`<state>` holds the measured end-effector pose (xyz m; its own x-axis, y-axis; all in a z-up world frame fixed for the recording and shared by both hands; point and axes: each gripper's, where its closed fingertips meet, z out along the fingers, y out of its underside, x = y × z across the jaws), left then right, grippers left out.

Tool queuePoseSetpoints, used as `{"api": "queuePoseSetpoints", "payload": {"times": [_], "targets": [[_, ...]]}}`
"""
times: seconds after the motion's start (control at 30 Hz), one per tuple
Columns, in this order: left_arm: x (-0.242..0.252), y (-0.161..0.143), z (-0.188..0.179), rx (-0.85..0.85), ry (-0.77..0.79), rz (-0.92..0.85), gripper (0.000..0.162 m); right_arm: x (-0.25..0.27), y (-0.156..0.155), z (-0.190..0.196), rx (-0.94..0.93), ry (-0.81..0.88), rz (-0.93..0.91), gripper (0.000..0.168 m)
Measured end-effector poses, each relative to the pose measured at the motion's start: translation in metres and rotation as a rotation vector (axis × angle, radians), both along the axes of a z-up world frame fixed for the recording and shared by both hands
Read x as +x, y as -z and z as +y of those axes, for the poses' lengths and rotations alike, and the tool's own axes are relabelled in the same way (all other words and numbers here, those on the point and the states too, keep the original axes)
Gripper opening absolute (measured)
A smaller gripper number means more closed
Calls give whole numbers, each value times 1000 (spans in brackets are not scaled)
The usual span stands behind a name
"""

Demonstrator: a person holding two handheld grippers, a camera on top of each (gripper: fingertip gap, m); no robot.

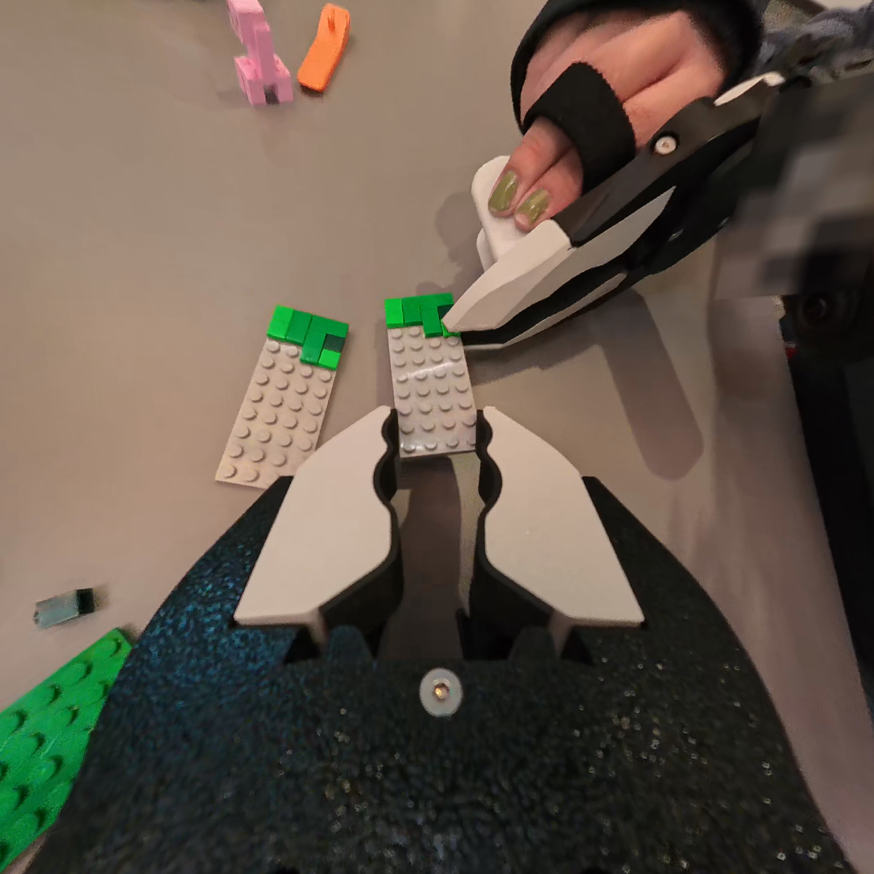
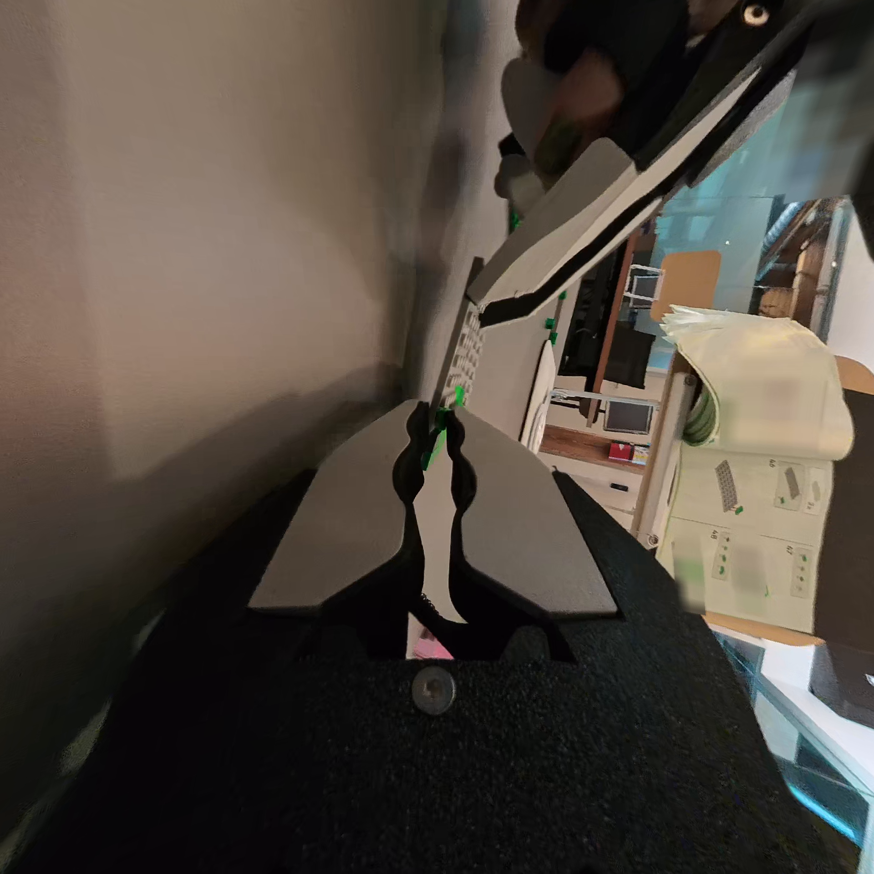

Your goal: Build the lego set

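A grey studded plate (image 1: 432, 388) with green tiles (image 1: 416, 310) at its far end is held above the table. My left gripper (image 1: 435, 425) is shut on its near end, one finger on each long side. My right gripper (image 1: 456, 331) comes in from the right and is shut on the green-tiled far corner. In the right wrist view the plate (image 2: 454, 350) shows edge-on, with green between my right gripper's (image 2: 437, 416) tips. The left gripper (image 2: 477, 298) holds the plate's other end there. A second grey plate (image 1: 279, 416) with green tiles (image 1: 307, 331) lies flat to the left.
A pink figure (image 1: 260, 61) and an orange brick separator (image 1: 326, 47) lie at the far left of the table. A large green plate (image 1: 42, 738) and a small grey piece (image 1: 64, 607) lie near left. An open instruction booklet (image 2: 738, 473) stands on the right.
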<state>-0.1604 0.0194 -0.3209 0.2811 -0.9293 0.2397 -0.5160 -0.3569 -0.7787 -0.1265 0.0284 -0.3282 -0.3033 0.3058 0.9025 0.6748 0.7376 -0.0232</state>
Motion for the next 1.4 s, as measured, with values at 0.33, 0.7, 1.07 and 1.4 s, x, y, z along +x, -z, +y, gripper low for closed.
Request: {"api": "queuePoseSetpoints", "payload": {"times": [0.33, 0.7, 1.07, 1.4], "targets": [[-1, -13, 7, 97, -35, -61, 31, -2, -18, 8, 4, 52, 165, 9], [0, -12, 3, 59, -27, -80, 31, 3, -19, 6, 156, 7, 148, 20], [3, -14, -1, 96, -12, -66, 31, 5, -30, 9, 273, 29, 132, 6], [3, -11, 0, 60, -27, -70, 31, 2, -38, 6, 260, -5, 223, 23]]}}
